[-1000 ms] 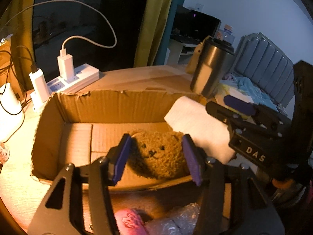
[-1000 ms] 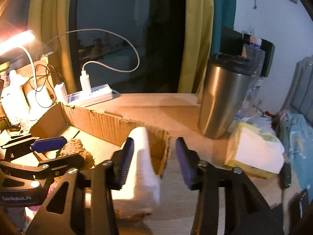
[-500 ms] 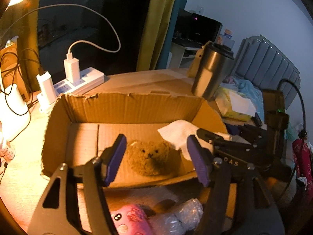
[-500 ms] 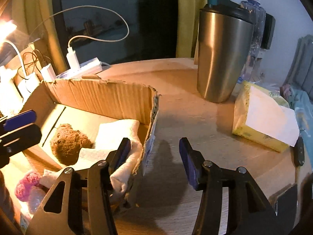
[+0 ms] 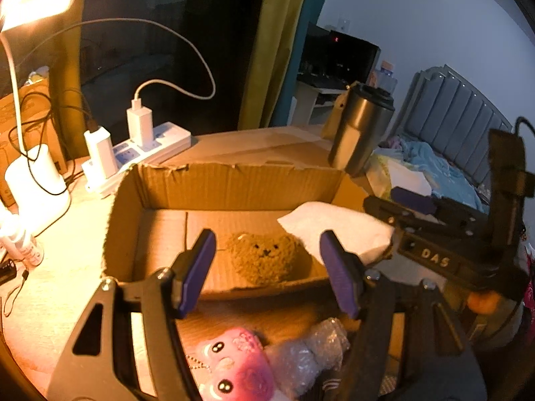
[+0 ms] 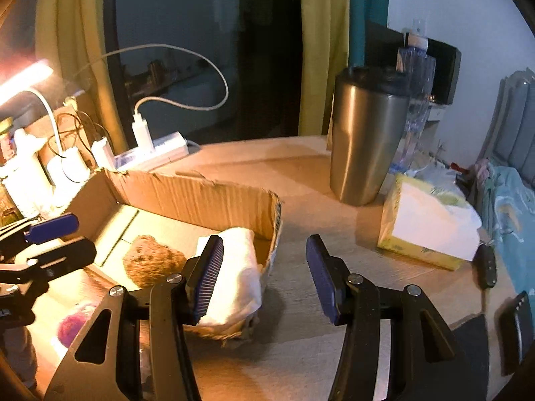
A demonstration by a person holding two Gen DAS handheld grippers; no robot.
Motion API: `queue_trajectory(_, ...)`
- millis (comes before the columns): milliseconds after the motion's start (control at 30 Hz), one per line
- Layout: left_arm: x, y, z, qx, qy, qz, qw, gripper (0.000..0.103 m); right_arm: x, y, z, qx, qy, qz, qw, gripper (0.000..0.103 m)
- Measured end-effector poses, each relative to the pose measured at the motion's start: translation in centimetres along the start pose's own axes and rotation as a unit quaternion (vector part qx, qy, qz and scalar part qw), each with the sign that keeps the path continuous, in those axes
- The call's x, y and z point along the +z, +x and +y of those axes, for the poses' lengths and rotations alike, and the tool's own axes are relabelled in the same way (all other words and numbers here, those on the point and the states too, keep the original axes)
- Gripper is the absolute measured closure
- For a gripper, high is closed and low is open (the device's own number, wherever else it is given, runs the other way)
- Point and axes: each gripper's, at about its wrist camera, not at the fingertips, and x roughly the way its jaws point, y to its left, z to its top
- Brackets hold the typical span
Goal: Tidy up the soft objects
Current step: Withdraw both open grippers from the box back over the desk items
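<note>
A brown plush bear [image 5: 264,260] lies face up in the open cardboard box [image 5: 234,183]. Beside it, a white folded cloth [image 5: 334,230] fills the box's right corner. My left gripper [image 5: 265,250] hangs open just short of the box's near wall, with the bear beyond its pads and untouched. In the right wrist view, my right gripper [image 6: 264,250] stands open over the table beside the box [image 6: 200,197]. Its left finger is in front of the cloth [image 6: 237,277], which droops over the near wall next to the bear [image 6: 152,264]. A pink plush [image 5: 234,367] and a wad of bubble wrap [image 5: 311,354] lie outside the box.
A steel tumbler [image 6: 364,137] stands behind the box to the right, with a water bottle [image 6: 414,100] behind it and a yellow tissue pack [image 6: 431,224] beside it. A power strip [image 5: 143,153] with chargers and cables and a lit white lamp [image 5: 33,180] sit at back left.
My left gripper's jaws widened off the bear and drew back and up. The white cloth went from the box's rim down into the corner, and my right gripper pulled away from it.
</note>
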Motion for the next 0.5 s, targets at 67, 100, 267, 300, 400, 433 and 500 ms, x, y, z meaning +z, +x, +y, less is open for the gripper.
queue_trajectory(67,-0.1,-0.6,0.1,0.0,0.0,-0.003,1.0,0.037,0.1,-1.0,0.2,0.002,-0.001,-0.006,1.0,0.048)
queue_trajectory(100,-0.2,-0.8,0.1,0.0,0.0,-0.005,1.0,0.037,0.1,-1.4,0.4,0.003,-0.003,-0.009,1.0,0.048)
queue_trajectory(267,-0.5,-2.4,0.0,-0.002,0.001,-0.015,0.9999,0.037,-0.1,-3.7,1.6,0.011,-0.01,-0.018,1.0,0.048)
queue_trajectory(300,-0.6,-2.7,-0.1,-0.002,0.002,-0.017,0.9999,0.037,-0.2,-4.0,1.8,0.013,-0.011,-0.019,1.0,0.049)
queue_trajectory(400,-0.8,-3.6,-0.3,-0.002,0.004,-0.023,0.9997,0.036,-0.5,-5.1,2.6,0.017,-0.015,-0.021,1.0,0.048)
queue_trajectory(433,-0.9,-4.0,-0.3,-0.001,0.004,-0.025,0.9997,0.036,-0.6,-5.4,2.8,0.017,-0.016,-0.022,0.999,0.048)
queue_trajectory(500,-1.1,-4.5,-0.2,0.002,0.004,-0.029,0.9996,0.03,-0.9,-6.1,3.2,0.018,-0.018,-0.023,0.999,0.048)
